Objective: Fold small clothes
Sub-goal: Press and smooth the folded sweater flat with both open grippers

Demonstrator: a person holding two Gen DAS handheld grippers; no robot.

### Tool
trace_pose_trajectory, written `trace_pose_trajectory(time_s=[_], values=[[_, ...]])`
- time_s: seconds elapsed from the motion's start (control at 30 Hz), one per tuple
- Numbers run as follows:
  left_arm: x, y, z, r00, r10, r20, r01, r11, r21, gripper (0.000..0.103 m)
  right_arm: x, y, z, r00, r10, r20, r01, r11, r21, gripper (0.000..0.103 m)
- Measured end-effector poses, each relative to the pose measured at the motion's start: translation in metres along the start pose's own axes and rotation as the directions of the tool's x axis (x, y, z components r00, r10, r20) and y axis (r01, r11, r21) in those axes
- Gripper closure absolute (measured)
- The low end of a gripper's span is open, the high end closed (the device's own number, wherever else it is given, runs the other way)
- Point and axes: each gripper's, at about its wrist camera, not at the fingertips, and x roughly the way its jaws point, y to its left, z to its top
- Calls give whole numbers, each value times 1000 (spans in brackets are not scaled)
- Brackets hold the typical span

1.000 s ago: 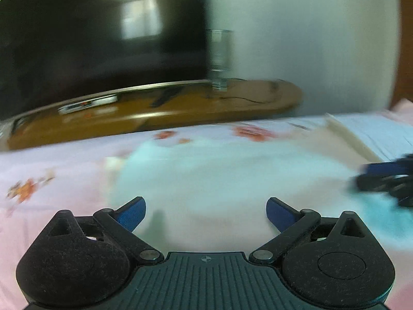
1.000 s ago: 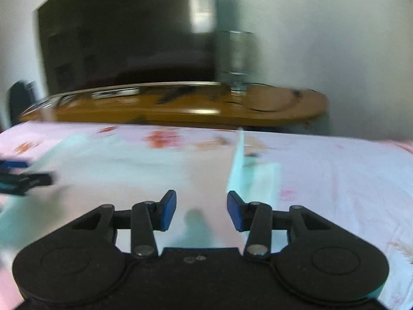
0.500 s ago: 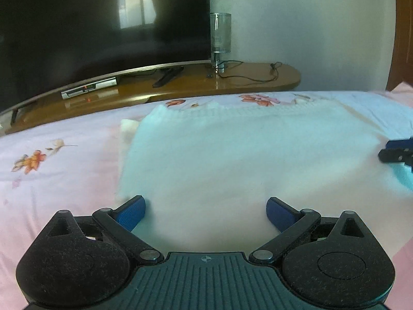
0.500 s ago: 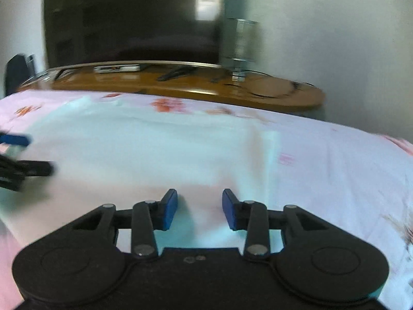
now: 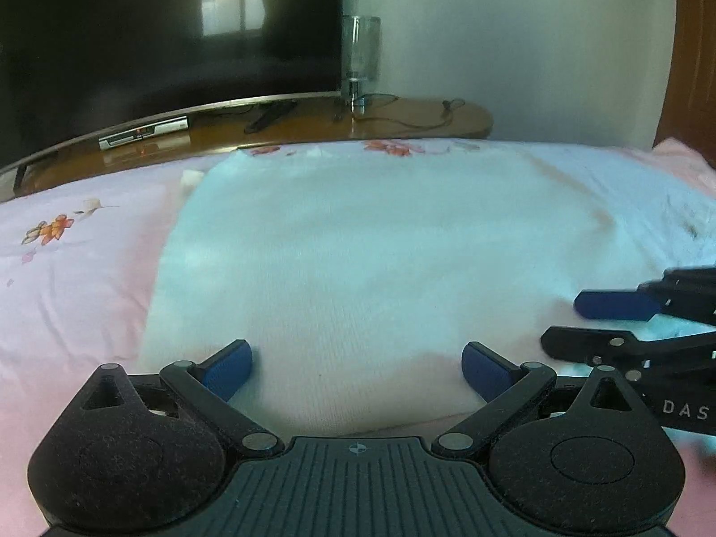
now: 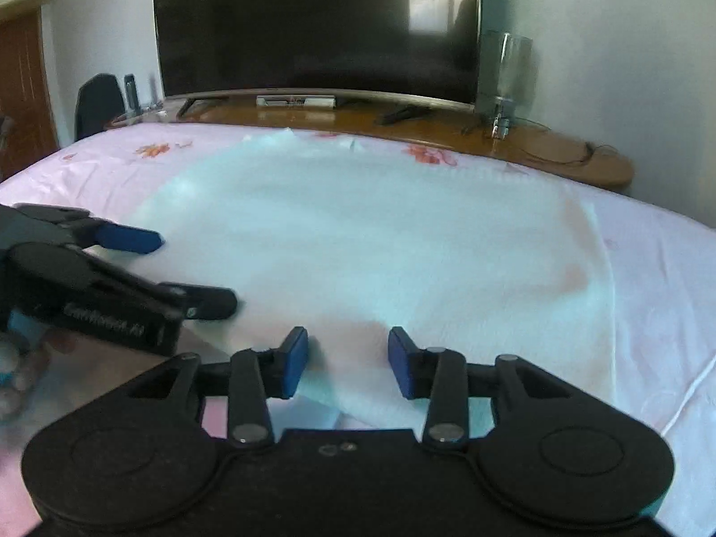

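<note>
A pale mint knitted garment [image 5: 380,246] lies spread flat on the pink floral bedsheet [image 5: 71,268]; it also shows in the right wrist view [image 6: 358,232]. My left gripper [image 5: 356,369] is open and empty, just above the garment's near edge. My right gripper [image 6: 348,362] is open and empty over the near edge further right. The right gripper also shows at the right of the left wrist view [image 5: 626,322], and the left gripper shows at the left of the right wrist view [image 6: 147,268].
Beyond the bed stands a wooden TV bench [image 5: 313,125] with a large dark TV [image 6: 313,22], a glass lamp [image 5: 360,62], a set-top box [image 5: 143,132] and cables. A dark chair [image 6: 98,103] stands far left. A wooden door [image 5: 693,67] is at the right.
The garment went from being swung and blurred to lying flat on the bed. Both grippers have drawn back to its near edge and come closer together; the right jaws opened wider.
</note>
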Motion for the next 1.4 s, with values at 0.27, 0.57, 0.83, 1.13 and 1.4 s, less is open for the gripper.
trace_pose_trajectory(time_s=[0.27,0.57,0.83,1.13,1.4], values=[[2,3,-10,1000,6,-8,-6,1000,8,3,5,7,2,998,55,-9,-55,998,43,70],[-12,36,-25,999,43,-13,-43,999,3,3,-40,-68,-32,993,-116,-7,115,980,165,73],[-21,27,-15,997,74,0,-74,997,-15,2,-43,-61,-29,988,-151,-11,151,980,131,70],[-10,28,-22,996,76,-41,-77,997,-28,0,-43,-66,-35,990,-136,-31,140,962,236,66],[-11,25,-23,996,84,-30,-85,996,-22,0,-44,-72,-33,988,-150,-32,153,955,254,67]])
